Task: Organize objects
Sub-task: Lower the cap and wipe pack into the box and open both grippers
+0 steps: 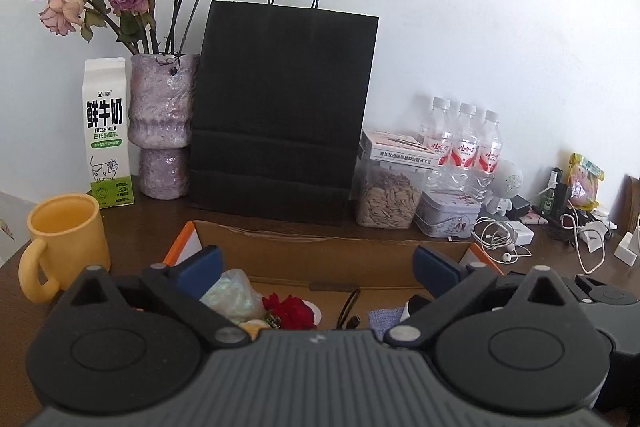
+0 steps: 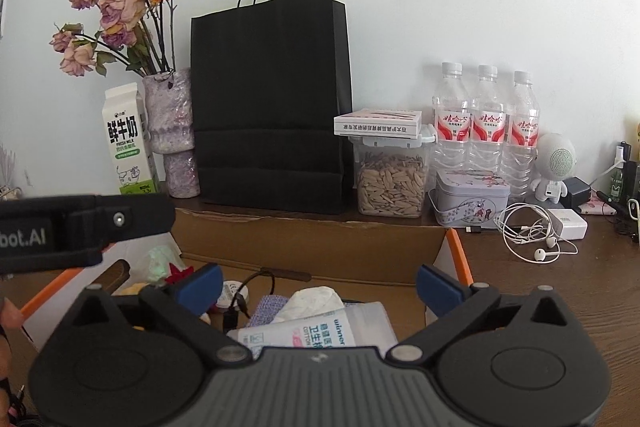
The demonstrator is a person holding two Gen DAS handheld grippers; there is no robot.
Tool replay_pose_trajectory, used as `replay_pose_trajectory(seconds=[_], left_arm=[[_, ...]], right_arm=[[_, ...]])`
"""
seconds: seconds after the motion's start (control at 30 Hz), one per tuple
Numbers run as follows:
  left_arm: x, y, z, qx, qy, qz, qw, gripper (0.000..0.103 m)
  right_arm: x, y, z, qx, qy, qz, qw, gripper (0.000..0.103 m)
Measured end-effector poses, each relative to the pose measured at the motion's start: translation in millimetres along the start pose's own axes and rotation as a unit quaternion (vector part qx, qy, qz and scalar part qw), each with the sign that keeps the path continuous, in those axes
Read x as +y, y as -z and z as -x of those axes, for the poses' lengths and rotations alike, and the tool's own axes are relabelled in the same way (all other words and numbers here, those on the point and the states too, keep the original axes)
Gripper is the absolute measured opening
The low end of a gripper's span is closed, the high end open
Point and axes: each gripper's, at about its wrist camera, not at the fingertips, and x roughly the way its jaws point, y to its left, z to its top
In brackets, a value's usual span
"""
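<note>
behind the cardboard box a black bag stands upright.

Three water bottles – one milk carton, one black bag.

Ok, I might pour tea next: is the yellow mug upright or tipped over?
Upright. The yellow mug stands on its base on the table, mouth facing up, handle to the side.
</note>
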Motion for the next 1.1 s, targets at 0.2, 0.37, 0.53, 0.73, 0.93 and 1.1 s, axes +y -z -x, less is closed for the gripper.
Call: replay_pose_trajectory(seconds=[0.2, 0.37, 0.53, 0.73, 0.93, 1.1], left_arm=[[3.3, -0.8, -1.1, 0.012, -0.002, 0.005, 0.9999, 0.103], [4.8, 1.9, 1.2, 0.017, -0.003, 0.005, 0.9998, 0.103], [4.7, 3.7, 6.9, 0.020, -0.004, 0.002, 0.9998, 0.103], [7.3, 6.8, 22.3, 0.017, -0.005, 0.006, 0.9998, 0.103], [14.9, 12.5, 44.0, 0.017, -0.012, 0.008, 0.9998, 0.103], [21.6, 22.8, 58.2, 0.033, -0.020, 0.006, 0.9992, 0.103]], right_arm=[[1.2, -0.4, 4.3, -0.001, 0.001, 0.006, 1.000, 0.103], [1.1, 0.6, 7.2, 0.001, 0.004, 0.008, 1.000, 0.103], [1.8, 2.1, 14.6, -0.002, 0.006, 0.010, 1.000, 0.103], [2.8, 6.4, 30.5, -0.004, 0.005, 0.011, 1.000, 0.103], [3.5, 16.0, 53.7, -0.008, 0.009, 0.014, 1.000, 0.103], [3.2, 26.5, 72.6, -0.004, 0.012, 0.015, 1.000, 0.103]])
